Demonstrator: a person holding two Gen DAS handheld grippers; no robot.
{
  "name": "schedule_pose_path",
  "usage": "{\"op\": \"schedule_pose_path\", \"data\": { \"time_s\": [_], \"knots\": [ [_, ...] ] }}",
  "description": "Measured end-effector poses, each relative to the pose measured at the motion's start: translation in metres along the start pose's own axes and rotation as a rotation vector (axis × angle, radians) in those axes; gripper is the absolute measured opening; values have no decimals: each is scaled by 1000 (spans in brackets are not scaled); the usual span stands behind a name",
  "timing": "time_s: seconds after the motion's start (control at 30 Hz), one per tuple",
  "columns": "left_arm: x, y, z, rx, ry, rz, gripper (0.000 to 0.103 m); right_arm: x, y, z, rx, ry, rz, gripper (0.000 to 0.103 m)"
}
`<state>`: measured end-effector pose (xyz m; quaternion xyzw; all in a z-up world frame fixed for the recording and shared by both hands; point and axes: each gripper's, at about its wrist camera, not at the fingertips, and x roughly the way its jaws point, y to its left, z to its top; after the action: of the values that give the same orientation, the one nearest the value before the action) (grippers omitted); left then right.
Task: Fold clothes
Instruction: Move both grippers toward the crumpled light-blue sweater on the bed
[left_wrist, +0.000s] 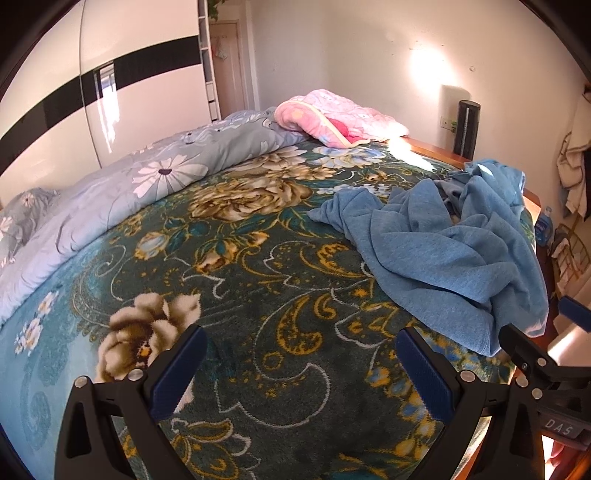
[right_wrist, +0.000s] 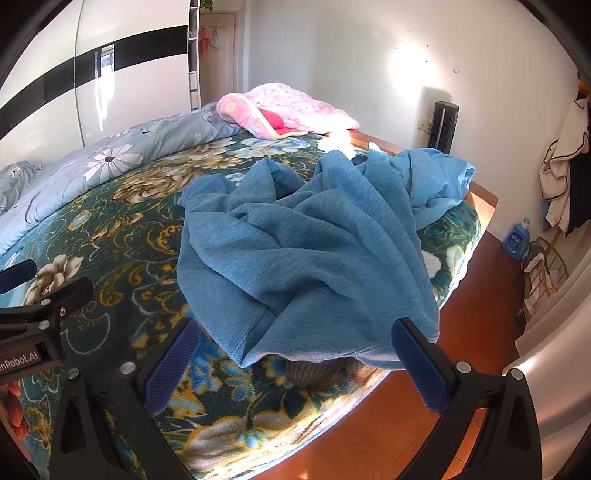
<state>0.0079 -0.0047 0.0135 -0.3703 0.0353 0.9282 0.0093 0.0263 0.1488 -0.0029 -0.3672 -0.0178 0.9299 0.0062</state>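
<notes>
A crumpled blue garment (left_wrist: 443, 243) lies in a heap on the green floral bed cover (left_wrist: 258, 295), near the bed's right edge. It fills the middle of the right wrist view (right_wrist: 314, 251), its hem hanging close to the bed's front edge. My left gripper (left_wrist: 299, 365) is open and empty, low over the bare cover, to the left of the garment. My right gripper (right_wrist: 295, 358) is open and empty, just in front of the garment's hem. The right gripper also shows at the right edge of the left wrist view (left_wrist: 535, 362), and the left gripper at the left edge of the right wrist view (right_wrist: 33, 295).
A grey-blue daisy quilt (left_wrist: 129, 184) is bunched along the bed's left side. A pink quilt (left_wrist: 340, 114) lies at the far end. A black tower heater (right_wrist: 441, 127) stands by the wall. Wooden floor (right_wrist: 461, 332), a blue detergent bottle (right_wrist: 517, 240) and hanging clothes (right_wrist: 561, 166) are to the right.
</notes>
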Motion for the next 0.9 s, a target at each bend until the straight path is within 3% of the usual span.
{"op": "schedule_pose_path", "data": {
  "time_s": [0.4, 0.9],
  "knots": [
    [-10, -5, 5, 34, -37, -56, 103, -3, -3, 3, 25, -23, 41, 103],
    [-22, -2, 2, 57, -40, -57, 103, -11, -13, 7, 67, -33, 23, 103]
  ]
}}
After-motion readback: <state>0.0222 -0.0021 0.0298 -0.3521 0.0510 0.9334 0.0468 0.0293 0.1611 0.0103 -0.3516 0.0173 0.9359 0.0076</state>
